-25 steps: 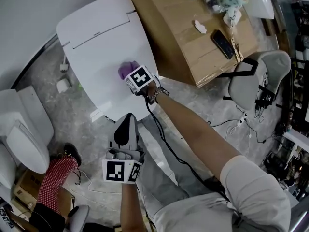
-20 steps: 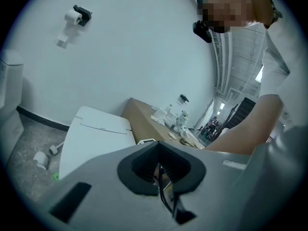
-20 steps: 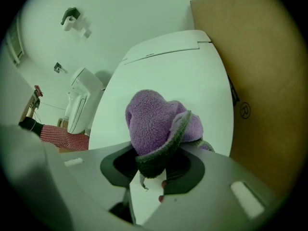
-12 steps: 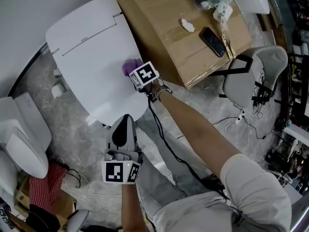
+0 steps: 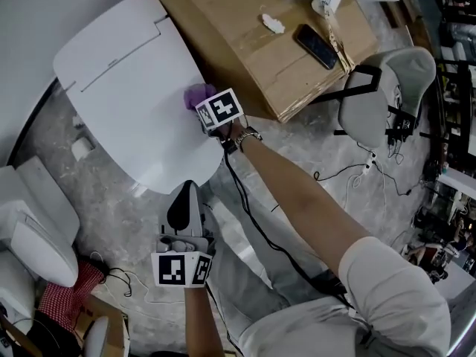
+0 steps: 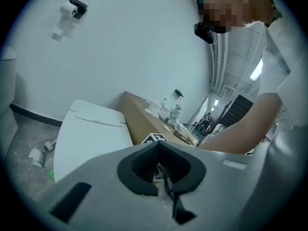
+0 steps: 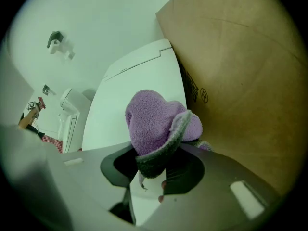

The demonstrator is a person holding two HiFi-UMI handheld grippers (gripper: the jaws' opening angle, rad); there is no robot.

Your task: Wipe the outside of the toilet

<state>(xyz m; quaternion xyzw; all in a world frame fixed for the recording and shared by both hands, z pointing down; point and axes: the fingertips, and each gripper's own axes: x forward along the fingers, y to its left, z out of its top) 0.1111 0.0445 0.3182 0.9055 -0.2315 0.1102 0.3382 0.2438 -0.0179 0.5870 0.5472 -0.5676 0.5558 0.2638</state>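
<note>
The right tool (image 5: 201,106) pinches a purple cloth (image 5: 195,94) on the white toilet lid (image 5: 119,88), just beside the bench (image 5: 245,43). The left tool (image 5: 189,193) is closed and empty, off the lid.

Grey marbled floor (image 5: 111,192) spreads under the left gripper (image 5: 188,192). A brown table (image 5: 245,43) stands just right of the right gripper (image 5: 199,101), with a grey chair (image 5: 383,88) beyond it. A white wall (image 5: 37,6) rises ahead.
</note>
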